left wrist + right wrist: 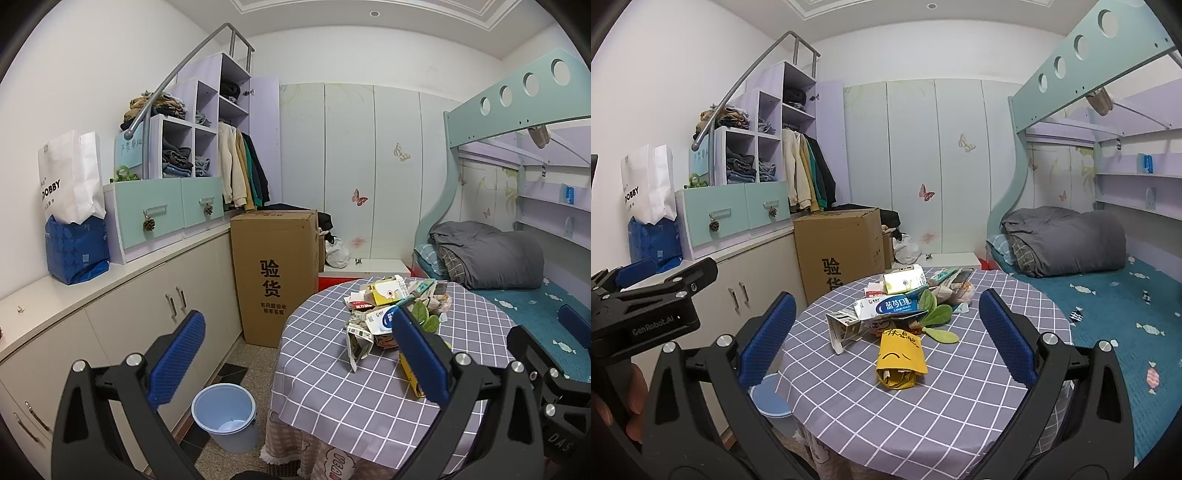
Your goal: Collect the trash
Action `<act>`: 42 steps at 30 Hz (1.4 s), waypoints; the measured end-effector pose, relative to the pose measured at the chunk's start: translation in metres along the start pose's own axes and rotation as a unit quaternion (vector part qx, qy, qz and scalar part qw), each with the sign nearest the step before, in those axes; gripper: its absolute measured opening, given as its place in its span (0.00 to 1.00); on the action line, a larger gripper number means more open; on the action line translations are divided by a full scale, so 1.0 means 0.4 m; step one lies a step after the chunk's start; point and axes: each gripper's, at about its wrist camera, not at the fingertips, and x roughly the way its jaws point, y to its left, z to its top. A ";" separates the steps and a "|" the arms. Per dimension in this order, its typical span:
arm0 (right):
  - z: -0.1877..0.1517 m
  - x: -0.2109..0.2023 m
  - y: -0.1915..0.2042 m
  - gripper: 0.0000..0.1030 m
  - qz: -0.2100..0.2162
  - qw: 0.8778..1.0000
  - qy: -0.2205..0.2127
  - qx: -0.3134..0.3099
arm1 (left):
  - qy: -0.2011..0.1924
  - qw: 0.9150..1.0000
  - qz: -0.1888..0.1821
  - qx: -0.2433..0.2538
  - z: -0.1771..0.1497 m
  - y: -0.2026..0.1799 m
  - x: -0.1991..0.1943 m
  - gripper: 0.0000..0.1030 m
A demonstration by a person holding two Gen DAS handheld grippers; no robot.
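Gaping wide — both hand-held grippers (pixel 299 347) (pixel 886 332) empty.

I see a heap of crumpled cartons and wrappers (pixel 897 306) piled on the checked surface (pixel 923 406). A yellow packet (pixel 899 363) lies nearest. The pale blue bin (pixel 226 415) stands upright on the floor beside it.

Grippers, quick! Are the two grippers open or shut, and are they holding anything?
Left gripper: open wide, holding nothing.
Right gripper: open wide, holding nothing.
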 end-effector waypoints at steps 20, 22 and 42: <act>-0.006 0.011 0.003 0.94 -0.003 1.000 0.004 -0.003 | 0.000 1.000 -0.002 0.002 -0.015 -0.009 0.007 0.96; -0.006 0.011 0.002 0.94 -0.003 1.000 0.004 -0.003 | 0.000 1.000 -0.002 0.002 -0.011 -0.009 0.005 0.96; -0.012 0.016 0.008 0.94 0.000 1.000 0.011 -0.002 | 0.001 1.000 -0.002 0.003 -0.010 -0.013 0.006 0.96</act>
